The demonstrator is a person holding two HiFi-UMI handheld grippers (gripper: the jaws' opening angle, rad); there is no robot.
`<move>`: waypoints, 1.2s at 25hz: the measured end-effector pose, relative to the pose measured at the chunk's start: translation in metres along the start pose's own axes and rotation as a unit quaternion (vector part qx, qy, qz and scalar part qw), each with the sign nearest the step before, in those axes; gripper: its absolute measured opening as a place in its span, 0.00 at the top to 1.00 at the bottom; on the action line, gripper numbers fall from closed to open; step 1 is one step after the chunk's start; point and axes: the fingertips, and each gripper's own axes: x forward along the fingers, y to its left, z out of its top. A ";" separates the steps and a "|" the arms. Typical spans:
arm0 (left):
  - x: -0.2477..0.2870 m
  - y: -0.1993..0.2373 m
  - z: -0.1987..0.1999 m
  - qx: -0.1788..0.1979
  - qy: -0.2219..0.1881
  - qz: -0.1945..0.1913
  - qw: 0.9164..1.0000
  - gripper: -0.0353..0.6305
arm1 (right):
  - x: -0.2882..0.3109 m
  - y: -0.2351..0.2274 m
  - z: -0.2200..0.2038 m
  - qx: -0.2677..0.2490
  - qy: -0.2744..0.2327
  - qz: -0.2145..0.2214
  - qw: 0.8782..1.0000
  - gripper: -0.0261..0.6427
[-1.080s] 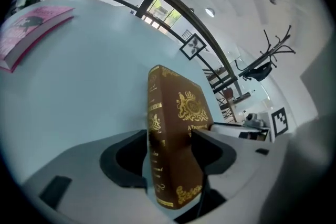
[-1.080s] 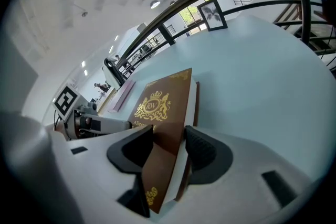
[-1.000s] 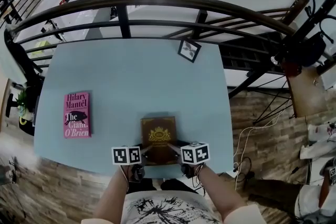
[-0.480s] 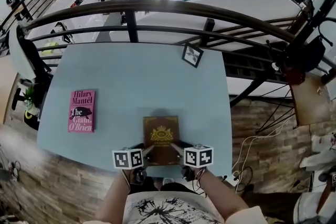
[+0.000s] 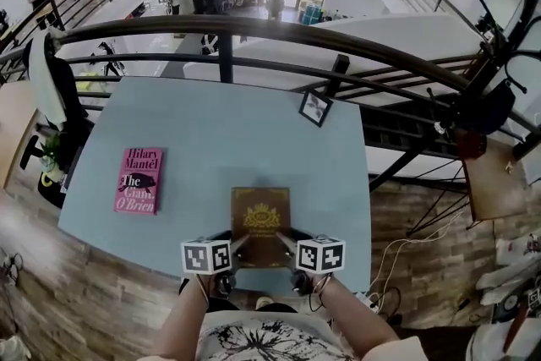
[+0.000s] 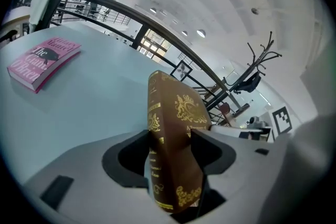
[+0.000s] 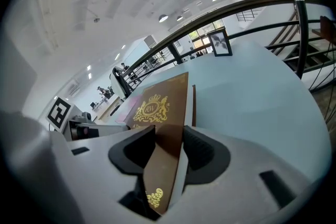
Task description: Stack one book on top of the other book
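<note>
A brown book with gold ornament (image 5: 260, 216) is held near the table's front edge, its near end lifted above the pale blue table (image 5: 220, 131). My left gripper (image 5: 239, 243) is shut on its spine side; in the left gripper view the book (image 6: 176, 134) stands clamped between the jaws. My right gripper (image 5: 285, 241) is shut on the page-edge side, and its jaws have just been closing on the book (image 7: 160, 113). A pink paperback (image 5: 139, 180) lies flat at the table's left, apart from both grippers, and shows in the left gripper view (image 6: 42, 57).
A small black picture frame (image 5: 314, 107) stands at the table's far right corner. A dark metal railing (image 5: 254, 25) runs behind the table. Wooden floor lies to the right, with a coat stand (image 5: 490, 55) beyond it.
Both grippers have risen a little with the brown book between them, lifting it off the table. The pink book has stayed where it was.
</note>
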 end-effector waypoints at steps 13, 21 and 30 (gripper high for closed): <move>-0.077 0.144 0.084 0.036 0.024 -0.024 0.999 0.58 | 0.118 0.133 0.035 0.033 -0.040 -0.019 0.999 0.73; -0.148 0.249 0.146 0.041 0.017 -0.030 0.999 0.58 | 0.203 0.240 0.064 0.030 -0.055 -0.018 0.998 0.72; -0.191 0.353 0.187 0.005 0.009 -0.021 1.000 0.58 | 0.296 0.317 0.083 0.015 -0.034 -0.010 0.999 0.72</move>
